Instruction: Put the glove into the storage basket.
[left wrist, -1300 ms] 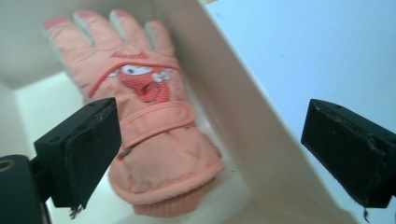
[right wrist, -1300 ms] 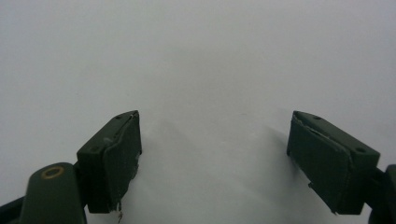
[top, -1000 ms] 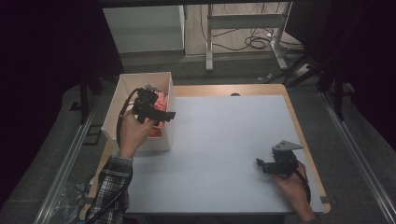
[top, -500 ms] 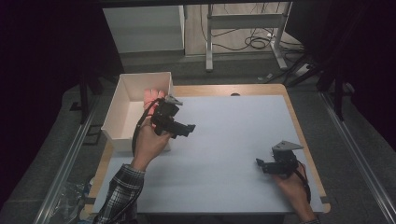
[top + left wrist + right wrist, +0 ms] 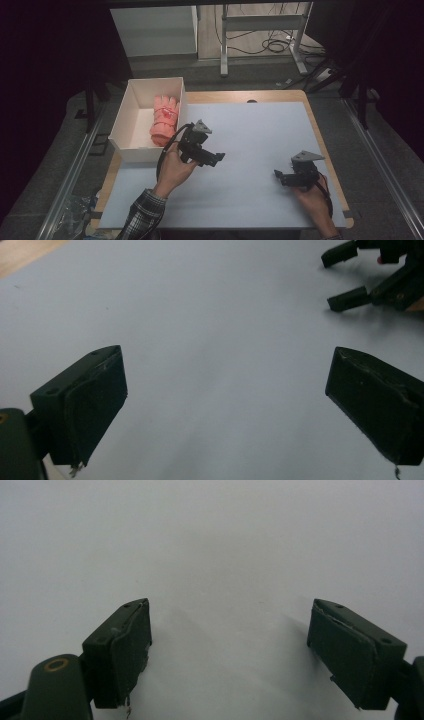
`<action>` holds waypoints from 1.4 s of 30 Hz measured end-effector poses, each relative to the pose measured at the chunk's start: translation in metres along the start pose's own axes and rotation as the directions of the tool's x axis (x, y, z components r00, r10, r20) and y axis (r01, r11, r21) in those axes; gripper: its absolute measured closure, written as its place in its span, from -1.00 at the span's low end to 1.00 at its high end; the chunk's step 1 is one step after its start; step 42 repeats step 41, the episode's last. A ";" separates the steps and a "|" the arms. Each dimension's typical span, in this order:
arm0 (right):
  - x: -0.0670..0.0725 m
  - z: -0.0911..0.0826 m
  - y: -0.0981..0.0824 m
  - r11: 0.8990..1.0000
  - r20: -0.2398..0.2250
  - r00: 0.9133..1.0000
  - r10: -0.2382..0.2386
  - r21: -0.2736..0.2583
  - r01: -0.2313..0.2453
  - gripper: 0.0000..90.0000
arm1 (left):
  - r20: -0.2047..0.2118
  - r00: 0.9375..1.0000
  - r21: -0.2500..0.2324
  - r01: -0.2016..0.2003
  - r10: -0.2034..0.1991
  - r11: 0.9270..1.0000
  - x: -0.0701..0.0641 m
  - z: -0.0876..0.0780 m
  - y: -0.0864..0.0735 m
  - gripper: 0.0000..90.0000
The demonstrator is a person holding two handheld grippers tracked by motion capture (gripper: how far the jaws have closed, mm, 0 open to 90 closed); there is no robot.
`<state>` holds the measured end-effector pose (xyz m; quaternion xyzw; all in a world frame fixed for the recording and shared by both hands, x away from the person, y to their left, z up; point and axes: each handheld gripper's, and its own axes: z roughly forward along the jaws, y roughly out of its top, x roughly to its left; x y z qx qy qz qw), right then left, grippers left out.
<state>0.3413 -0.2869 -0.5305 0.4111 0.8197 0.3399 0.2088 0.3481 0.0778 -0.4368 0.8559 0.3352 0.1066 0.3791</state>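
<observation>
Behind left gripper [image 5: 219,157] fingers, pink glove [image 5: 164,120] lies inside white box [image 5: 131,107]. Both grippers' fingers spread wide, holding nothing, w/ right gripper [image 5: 278,175] fingers low over white surface [image 5: 260,130], well apart from glove.

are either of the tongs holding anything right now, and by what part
Nothing is held. The left tongs and right tongs both stand open with only bare white table between their jaws. The pink glove lies in the white box.

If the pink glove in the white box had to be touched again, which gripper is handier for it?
Probably the left. The left gripper hovers open just beside the white box holding the pink glove, while the right gripper sits open far across the table.
</observation>
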 end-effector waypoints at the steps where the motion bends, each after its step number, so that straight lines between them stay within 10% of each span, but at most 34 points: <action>1: 0.000 0.000 0.000 1.000 0.001 1.000 0.001 -0.002 -0.001 -0.60 | 0.000 1.000 0.006 -0.007 0.007 1.000 -0.001 0.002 -0.003 -0.92; 27: 0.000 0.000 0.000 1.000 0.001 1.000 0.000 -0.001 0.000 -0.60 | -0.011 1.000 0.066 -0.014 0.015 0.998 -0.010 0.056 -0.096 -0.93; 42: 0.000 0.000 0.000 1.000 0.002 1.000 -0.001 0.000 0.001 -0.60 | -0.023 0.999 0.050 -0.031 0.033 0.998 -0.012 0.057 -0.099 -0.97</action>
